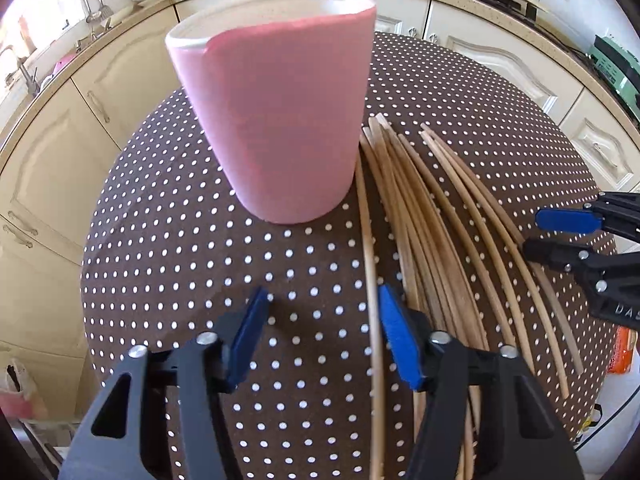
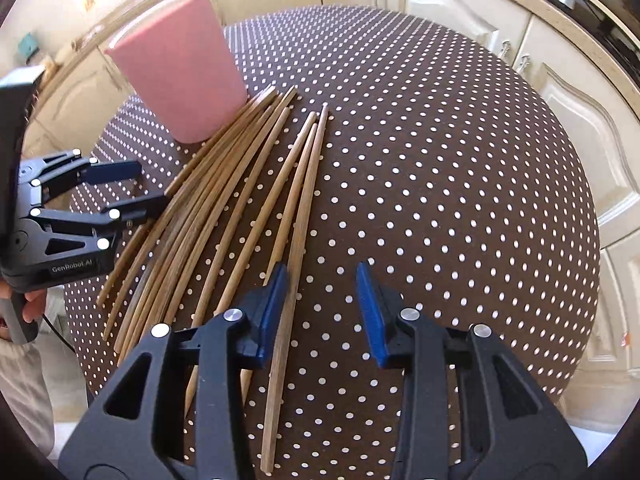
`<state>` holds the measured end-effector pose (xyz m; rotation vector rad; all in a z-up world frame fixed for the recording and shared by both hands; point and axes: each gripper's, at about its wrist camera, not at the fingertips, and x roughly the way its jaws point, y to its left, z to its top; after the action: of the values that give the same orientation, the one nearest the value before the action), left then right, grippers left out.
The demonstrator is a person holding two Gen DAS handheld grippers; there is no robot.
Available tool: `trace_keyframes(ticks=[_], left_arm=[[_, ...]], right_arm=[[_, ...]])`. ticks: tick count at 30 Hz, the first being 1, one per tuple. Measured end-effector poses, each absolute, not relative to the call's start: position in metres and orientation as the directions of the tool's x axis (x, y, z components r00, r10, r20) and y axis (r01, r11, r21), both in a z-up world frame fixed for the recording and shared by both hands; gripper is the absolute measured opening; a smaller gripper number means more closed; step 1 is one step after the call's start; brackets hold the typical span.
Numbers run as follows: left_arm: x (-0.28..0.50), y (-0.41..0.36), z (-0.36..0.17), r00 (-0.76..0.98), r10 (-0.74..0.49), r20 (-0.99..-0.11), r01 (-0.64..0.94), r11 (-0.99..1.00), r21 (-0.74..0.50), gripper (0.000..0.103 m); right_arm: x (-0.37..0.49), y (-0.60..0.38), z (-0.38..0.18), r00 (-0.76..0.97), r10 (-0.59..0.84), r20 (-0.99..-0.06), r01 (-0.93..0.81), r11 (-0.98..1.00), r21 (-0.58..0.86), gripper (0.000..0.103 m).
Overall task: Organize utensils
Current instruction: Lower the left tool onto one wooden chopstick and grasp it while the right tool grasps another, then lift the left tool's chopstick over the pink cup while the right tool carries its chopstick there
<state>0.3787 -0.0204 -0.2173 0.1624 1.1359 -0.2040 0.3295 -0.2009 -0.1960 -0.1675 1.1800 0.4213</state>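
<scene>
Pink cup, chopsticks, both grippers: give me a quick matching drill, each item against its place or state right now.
Items:
1. pink cup
2. chopsticks
3. left gripper
4. right gripper

Places or states:
A. lying loose on the dotted tablecloth
B. open, one chopstick just inside its left pad
C. standing upright beside the stick tips
D. open, one chopstick just inside its right pad

Pairs: 1-C, 2-A, 3-D, 4-B

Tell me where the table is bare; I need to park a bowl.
Bare tablecloth right of the chopsticks, and the strip left of the pink cup. Crowded where the sticks fan against the cup's base.
</scene>
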Motion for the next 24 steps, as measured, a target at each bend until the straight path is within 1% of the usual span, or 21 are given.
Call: trace_keyframes(ticks=[1, 6, 9, 10, 11, 13, 15, 18, 20, 23, 24], left_arm=[[0.382, -0.022, -0.216, 0.397, -0.078, -0.914, 0.243, 0.970, 0.023, 0.048], [0.393, -0.033, -0.208, 0.379, -0.069, -0.923, 0.238, 0.971, 0.024, 0.036], [0.394, -0.032, -0.210, 0.378, -0.072, -0.923, 0.244, 0.970, 0.024, 0.031], [0.395, -0.034, -0.209, 0.377, -0.070, -0.924, 0.242, 0.970, 0.025, 0.027], [0.395, -0.035, -0.210, 0.377, -0.069, -0.924, 0.241, 0.970, 0.026, 0.025], [0.390, -0.037, -0.214, 0.375, -0.075, -0.924, 0.246, 0.969, 0.022, 0.013], [0.388, -0.038, -0.215, 0.373, -0.078, -0.924, 0.244, 0.970, 0.017, 0.008], [0.380, -0.034, -0.216, 0.378, -0.083, -0.922, 0.239, 0.971, 0.010, 0.006], [0.377, -0.036, -0.217, 0.389, -0.084, -0.917, 0.245, 0.969, 0.015, 0.006], [0.368, -0.032, -0.217, 0.374, -0.164, -0.913, 0.248, 0.966, -0.072, 0.005], [0.363, -0.031, -0.215, 0.385, -0.177, -0.906, 0.252, 0.964, -0.081, 0.005]], right_arm=[[0.333, -0.196, -0.196, 0.292, 0.217, -0.931, -0.412, 0.907, 0.082, 0.036], [0.353, -0.170, -0.200, 0.220, 0.107, -0.970, -0.452, 0.892, -0.004, 0.036], [0.366, -0.157, -0.203, 0.177, 0.069, -0.982, -0.461, 0.887, -0.021, 0.036], [0.369, -0.156, -0.203, 0.167, 0.062, -0.984, -0.465, 0.885, -0.023, 0.035], [0.373, -0.155, -0.205, 0.161, 0.059, -0.985, -0.462, 0.886, -0.022, 0.033], [0.388, -0.147, -0.207, 0.153, 0.048, -0.987, -0.458, 0.889, -0.028, 0.026], [0.395, -0.145, -0.205, 0.151, 0.049, -0.987, -0.439, 0.898, -0.022, 0.014], [0.403, -0.151, -0.205, 0.154, 0.081, -0.985, -0.413, 0.911, 0.011, 0.007], [0.405, -0.155, -0.205, 0.167, 0.102, -0.981, -0.404, 0.914, 0.026, 0.006], [0.400, -0.162, -0.199, 0.192, 0.133, -0.972, -0.395, 0.918, 0.048, 0.006], [0.397, -0.166, -0.197, 0.194, 0.158, -0.968, -0.390, 0.918, 0.071, 0.006]])
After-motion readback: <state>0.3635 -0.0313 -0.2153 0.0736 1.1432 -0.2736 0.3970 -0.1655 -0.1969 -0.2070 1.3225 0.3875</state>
